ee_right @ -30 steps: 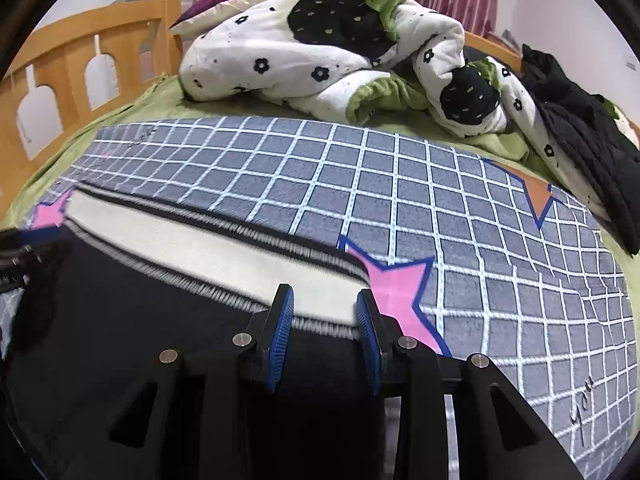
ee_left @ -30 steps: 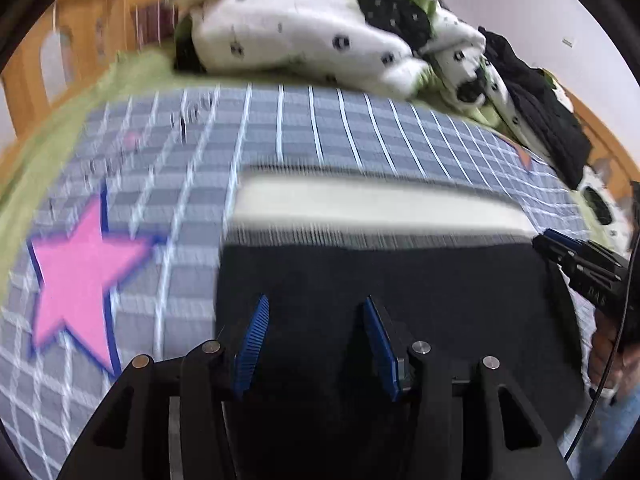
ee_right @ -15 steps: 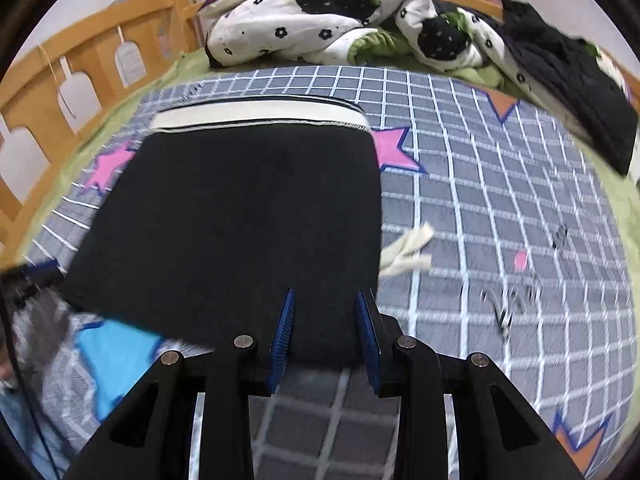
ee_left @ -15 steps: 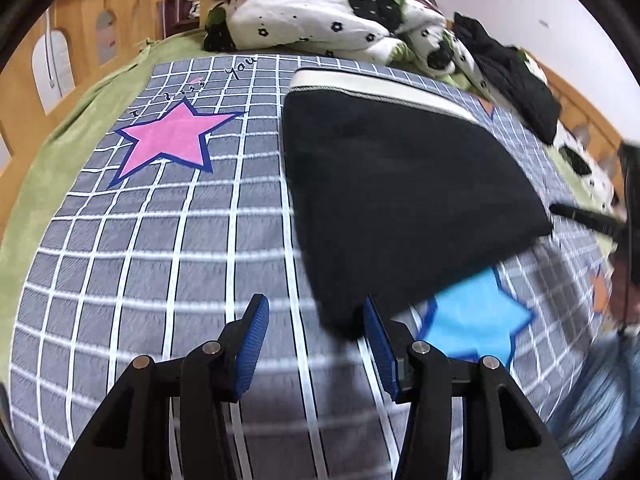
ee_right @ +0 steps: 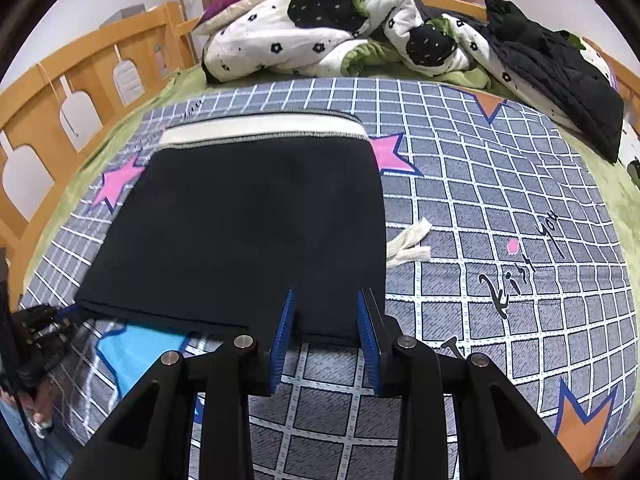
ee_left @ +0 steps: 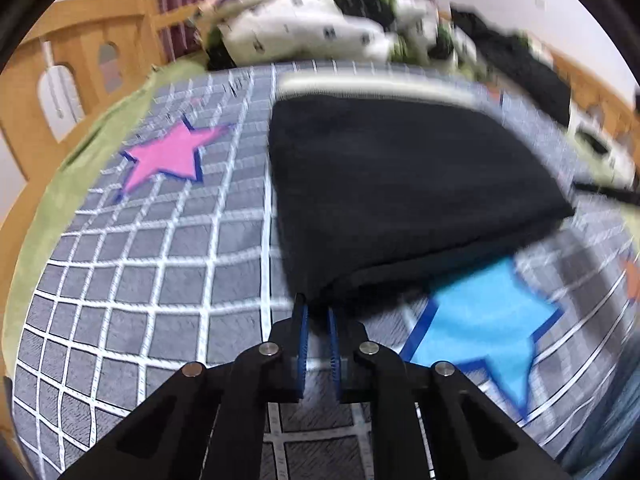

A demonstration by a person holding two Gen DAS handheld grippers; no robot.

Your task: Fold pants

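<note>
The black pants lie folded flat on the checked bedsheet, with the white waistband at the far end. In the left wrist view the pants are blurred. My left gripper is shut on their near left corner. My right gripper is open, with its blue fingers either side of the near right edge of the pants. The left gripper also shows at the left edge of the right wrist view.
A white drawstring lies right of the pants. A crumpled flowered duvet and a black jacket lie at the head of the bed. A wooden bed rail runs along the left side.
My left gripper has closed on the near left corner of the pants. My right gripper has stayed open at the near right edge. The left view is blurred by motion.
</note>
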